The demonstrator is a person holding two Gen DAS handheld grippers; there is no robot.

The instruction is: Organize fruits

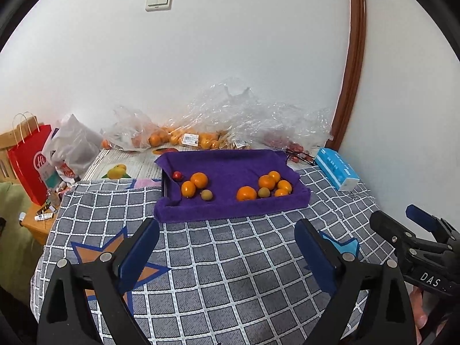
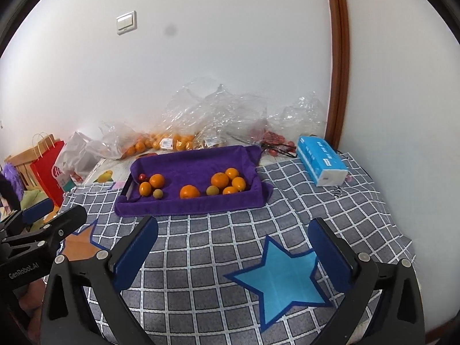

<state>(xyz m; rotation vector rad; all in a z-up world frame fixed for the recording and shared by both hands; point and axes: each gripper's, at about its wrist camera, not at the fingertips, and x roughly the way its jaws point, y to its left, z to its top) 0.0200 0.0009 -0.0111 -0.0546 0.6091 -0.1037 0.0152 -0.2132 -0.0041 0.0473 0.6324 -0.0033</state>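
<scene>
A tray lined with a purple towel (image 1: 230, 210) (image 2: 187, 207) sits on the checked cloth. On its left lie two oranges (image 1: 199, 180) (image 2: 157, 180), a small red fruit (image 1: 177, 175) (image 2: 142, 177) and a greenish fruit (image 1: 206, 195) (image 2: 157, 193). One orange (image 1: 246, 193) (image 2: 189, 192) lies mid-tray. A cluster of oranges (image 1: 273, 182) (image 2: 227, 181) with another greenish fruit (image 1: 263, 192) (image 2: 212, 190) lies on the right. My left gripper (image 1: 227, 230) is open and empty, short of the tray. My right gripper (image 2: 233, 227) is open and empty too.
Clear plastic bags of oranges (image 1: 178, 138) (image 2: 169, 141) and red fruit (image 1: 296, 148) (image 2: 276, 141) lie behind the tray by the wall. A blue tissue box (image 1: 336, 168) (image 2: 320, 159) stands at the right. A red paper bag (image 1: 28, 161) (image 2: 47, 164) stands at the left.
</scene>
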